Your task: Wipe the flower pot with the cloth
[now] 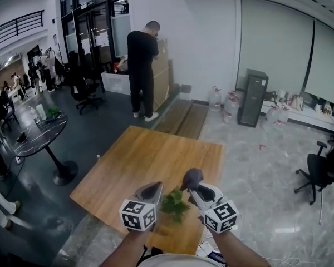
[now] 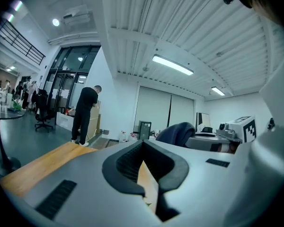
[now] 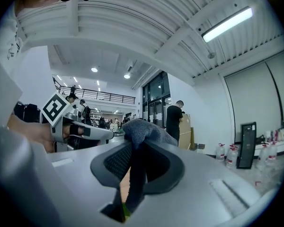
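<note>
— Reached the wiping yet?

— Not yet, to my judgement. Saw the right tool (image 1: 193,187) clamped shut on the dark cloth (image 1: 192,178), one bunch of it pushed up above the jaws and the rest hanging down between them. Found the left tool (image 1: 155,187) closed fully, with nothing in it.

— And located the flower pot where?

— On the near corner of the wooden worktop (image 1: 150,154), below and between the two tools. Made out only the green plant (image 1: 174,203); could not see the pot itself under the leaves. Noticed no touch between cloth and pot; saw both tools above it, pointed about level.

— Needed what for the next move, then?

— Probably needed to lower the right tool and tilt it down, so as to lay the cloth on the pot wall and not on the leaves. Maybe also needed to open the left tool first and steady the pot with it.
</note>
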